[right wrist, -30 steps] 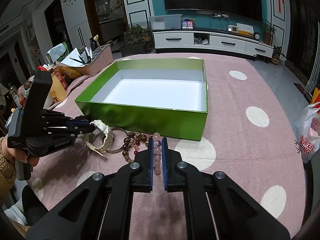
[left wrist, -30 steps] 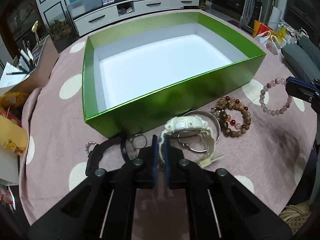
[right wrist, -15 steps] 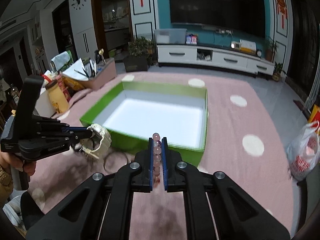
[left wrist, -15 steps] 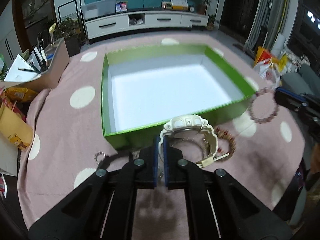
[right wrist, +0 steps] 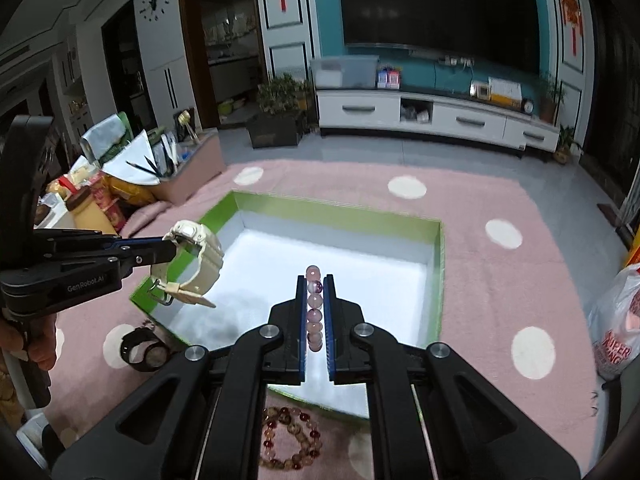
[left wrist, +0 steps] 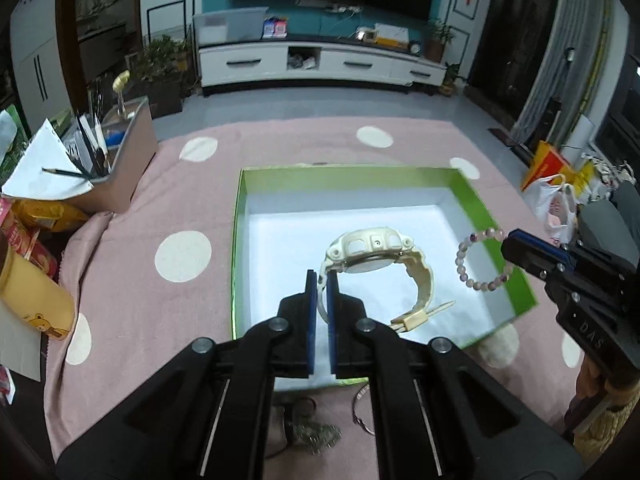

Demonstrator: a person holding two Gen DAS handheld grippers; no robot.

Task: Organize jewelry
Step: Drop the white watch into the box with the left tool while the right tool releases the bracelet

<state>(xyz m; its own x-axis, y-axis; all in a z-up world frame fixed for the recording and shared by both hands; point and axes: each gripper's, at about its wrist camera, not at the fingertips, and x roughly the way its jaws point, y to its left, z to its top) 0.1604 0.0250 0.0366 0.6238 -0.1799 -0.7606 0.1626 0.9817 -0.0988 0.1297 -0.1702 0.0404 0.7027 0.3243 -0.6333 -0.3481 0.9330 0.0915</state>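
My left gripper [left wrist: 322, 280] is shut on the strap of a cream white watch [left wrist: 372, 256] and holds it in the air above the open green box [left wrist: 238, 240] with a white floor. In the right wrist view the left gripper [right wrist: 170, 250] and the watch [right wrist: 200, 258] hang over the box's left wall [right wrist: 216, 212]. My right gripper [right wrist: 314, 284] is shut on a pink bead bracelet [right wrist: 314, 308], raised over the box's near side. In the left wrist view the right gripper [left wrist: 510, 244] holds that bracelet [left wrist: 480, 260] over the box's right wall.
The box sits on a pink cloth with white dots [right wrist: 500, 264]. A brown bead bracelet [right wrist: 290, 440], a black watch [right wrist: 140, 348], a thin ring bangle [left wrist: 362, 408] and a small chain [left wrist: 316, 436] lie on the cloth in front of the box. A pen holder box [left wrist: 116, 160] and snack packs [left wrist: 36, 216] stand at the left.
Both grippers have lifted off the cloth with their pieces and moved forward over the box. The watch and the pink bracelet left the table; the other jewelry stayed.
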